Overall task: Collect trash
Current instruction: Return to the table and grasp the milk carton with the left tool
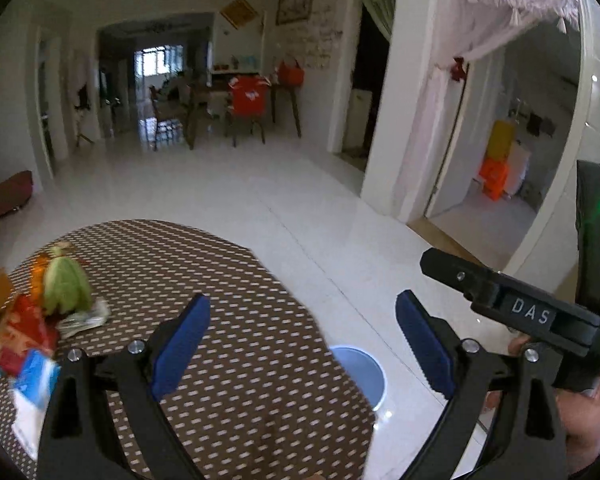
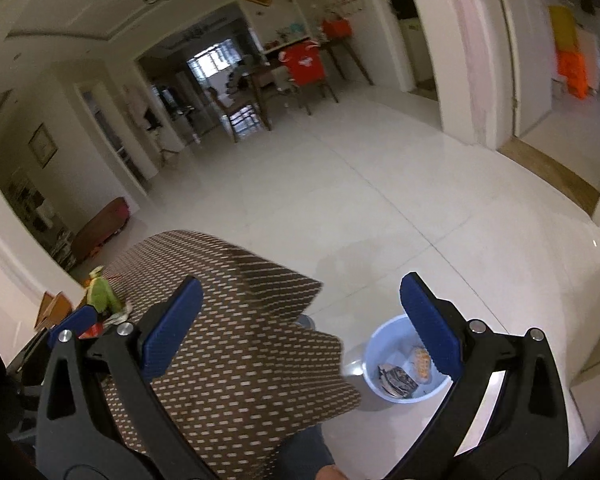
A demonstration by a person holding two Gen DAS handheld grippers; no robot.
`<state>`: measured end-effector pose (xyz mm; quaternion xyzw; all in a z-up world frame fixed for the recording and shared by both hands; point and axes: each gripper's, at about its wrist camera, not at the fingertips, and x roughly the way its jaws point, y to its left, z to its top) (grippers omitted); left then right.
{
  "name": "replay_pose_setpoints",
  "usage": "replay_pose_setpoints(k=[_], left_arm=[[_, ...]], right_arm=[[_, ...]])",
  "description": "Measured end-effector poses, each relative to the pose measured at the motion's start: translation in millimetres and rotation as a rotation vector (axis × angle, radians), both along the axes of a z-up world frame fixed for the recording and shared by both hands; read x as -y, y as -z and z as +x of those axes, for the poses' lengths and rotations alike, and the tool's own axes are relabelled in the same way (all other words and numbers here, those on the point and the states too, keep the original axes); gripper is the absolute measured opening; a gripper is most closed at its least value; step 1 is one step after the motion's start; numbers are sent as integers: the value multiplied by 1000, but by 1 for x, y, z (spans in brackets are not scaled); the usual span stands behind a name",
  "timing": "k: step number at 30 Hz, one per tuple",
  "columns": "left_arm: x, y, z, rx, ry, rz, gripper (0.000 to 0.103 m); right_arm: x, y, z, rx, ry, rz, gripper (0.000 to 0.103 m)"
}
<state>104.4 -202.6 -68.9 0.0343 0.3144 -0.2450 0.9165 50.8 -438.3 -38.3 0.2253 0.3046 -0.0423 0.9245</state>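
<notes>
You hold both tools over the patterned bench (image 1: 240, 320), each with its jaws spread wide and nothing between them. The left gripper (image 1: 300, 344) points across the bench top toward the room beyond; the right gripper (image 2: 300, 328) hangs past the bench edge, tipped down toward the pale blue bin (image 2: 384, 344) on the floor tiles (image 2: 380, 200). That bin sits just beside the bench and already holds two crumpled scraps, one dark, one orange.

The remaining trash (image 1: 32, 336) lies heaped at the bench's far left: red and blue-and-white wrappers, a crumpled paper wad, and a green, leafy-looking husk (image 1: 66, 286) standing on top. All of it looks light, soft and crushable, likely to slip or flutter if pinched by a loose corner. The better hold is probably across a bunched fold of a wrapper, or around the husk's thick middle.

The left tool sits nearer the heap, so it seems the natural one to swing over. Motion blur softens the heap's details.
</notes>
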Motion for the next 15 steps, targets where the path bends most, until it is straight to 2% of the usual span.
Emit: replay_pose_setpoints(k=[9, 15], left_arm=[[-78, -5, -20, 47, -124, -3, 92], [-132, 1, -29, 80, -229, 33, 94]], right_arm=[[-62, -15, 6, 29, -99, -39, 97], [-97, -18, 13, 37, -156, -68, 97]])
